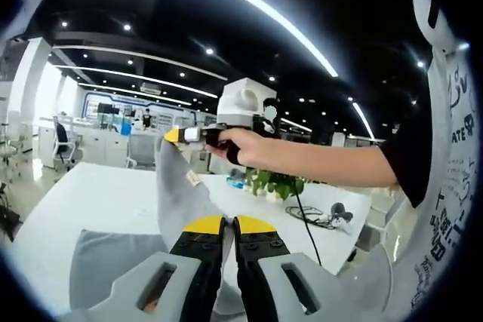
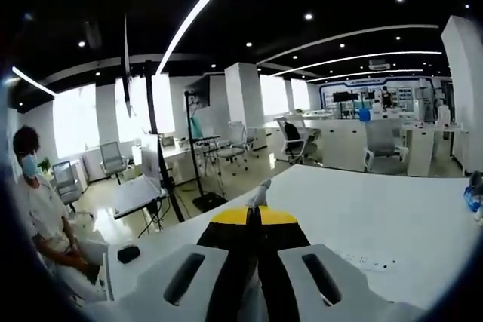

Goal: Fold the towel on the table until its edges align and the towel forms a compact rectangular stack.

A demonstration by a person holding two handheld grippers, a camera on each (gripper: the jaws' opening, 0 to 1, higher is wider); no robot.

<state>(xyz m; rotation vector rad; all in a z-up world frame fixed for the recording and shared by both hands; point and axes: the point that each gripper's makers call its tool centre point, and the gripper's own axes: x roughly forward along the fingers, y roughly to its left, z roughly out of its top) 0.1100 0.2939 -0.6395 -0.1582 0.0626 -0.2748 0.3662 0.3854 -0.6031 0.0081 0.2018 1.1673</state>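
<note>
White office surface (image 1: 113, 194), open-plan room behind. Item: soft grey cloth towel (image 1: 177, 194), lifted off the surface, hanging between my two grippers. Left gripper (image 1: 229, 224): jaws closed on a towel edge. Right gripper (image 2: 253, 215): jaws pinched on a corner (seen held high in the left gripper view). Handling, I judge: light, limp, drapes; grip at corners.

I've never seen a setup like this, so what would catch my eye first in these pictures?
In the left gripper view, a grey towel hangs lifted above the white table, pinched between the yellow-tipped left gripper and the right gripper, held in a person's hand. In the right gripper view, that gripper shows cloth between its shut jaws.
</note>
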